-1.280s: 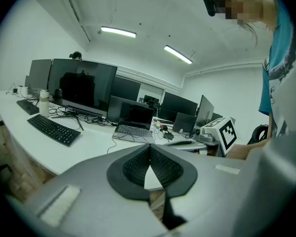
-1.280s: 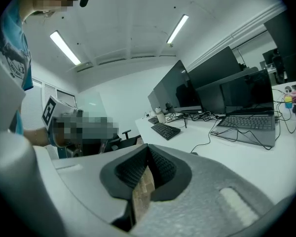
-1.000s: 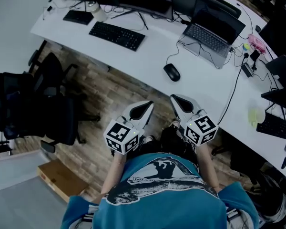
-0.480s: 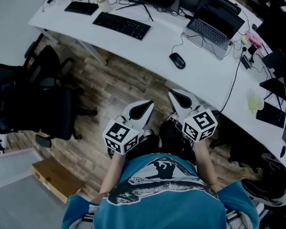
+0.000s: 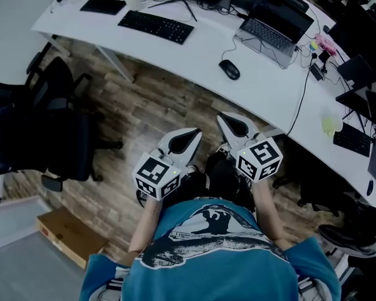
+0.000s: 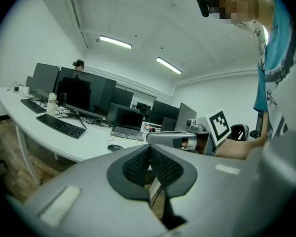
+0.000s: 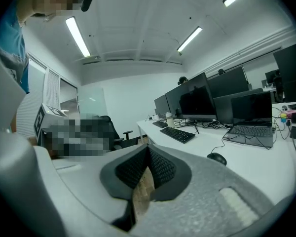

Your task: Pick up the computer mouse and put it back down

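Your left gripper [image 5: 191, 137] and right gripper [image 5: 229, 123] are both pinched fully together on nothing, side by side just in front of your waist. The computer mouse [image 5: 229, 69] lies flat on the white desk [image 5: 197, 58], well ahead of the right gripper's tips. That suits either a reach to come or a mouse already set back down; which one, I can't tell

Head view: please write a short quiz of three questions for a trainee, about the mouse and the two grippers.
1. True or false: the right gripper holds the mouse.
2. The mouse lies on: A the desk, B the floor, C the laptop.
3. Fill in: the jaws of the left gripper are ___.
Key: 1 false; 2 A; 3 shut.
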